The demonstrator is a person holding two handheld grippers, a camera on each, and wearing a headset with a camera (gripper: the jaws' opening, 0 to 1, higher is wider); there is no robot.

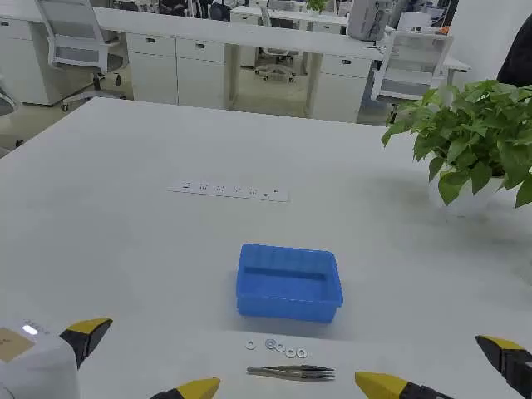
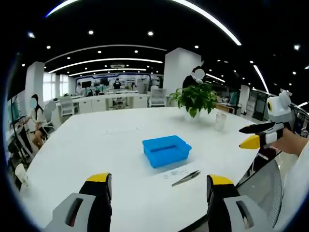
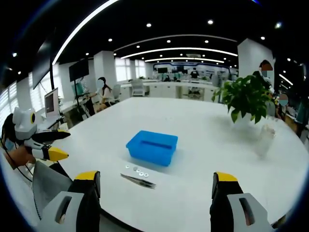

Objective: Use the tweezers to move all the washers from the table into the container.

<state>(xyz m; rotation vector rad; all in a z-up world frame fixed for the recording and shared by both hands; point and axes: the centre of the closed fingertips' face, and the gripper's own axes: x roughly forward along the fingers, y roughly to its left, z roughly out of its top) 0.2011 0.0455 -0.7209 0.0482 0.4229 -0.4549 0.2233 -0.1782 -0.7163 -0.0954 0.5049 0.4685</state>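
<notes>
A blue container [image 1: 289,282] [image 2: 166,150] [image 3: 151,146] sits on the white table. Just in front of it lies a short row of several small washers [image 1: 277,346] [image 2: 176,172] [image 3: 136,170]. Metal tweezers [image 1: 291,372] [image 2: 186,178] [image 3: 137,181] lie flat beside the washers, nearer to me. My left gripper [image 1: 143,357] [image 2: 159,186] hovers open at the lower left, holding nothing. My right gripper [image 1: 439,362] [image 3: 155,186] hovers open at the lower right, also holding nothing. Both stay short of the tweezers.
A potted green plant [image 1: 470,145] [image 2: 196,98] [image 3: 246,98] stands at the table's right. A flush socket strip [image 1: 229,191] lies in the table beyond the container. Desks and office chairs [image 1: 79,46] fill the room behind; people stand far off.
</notes>
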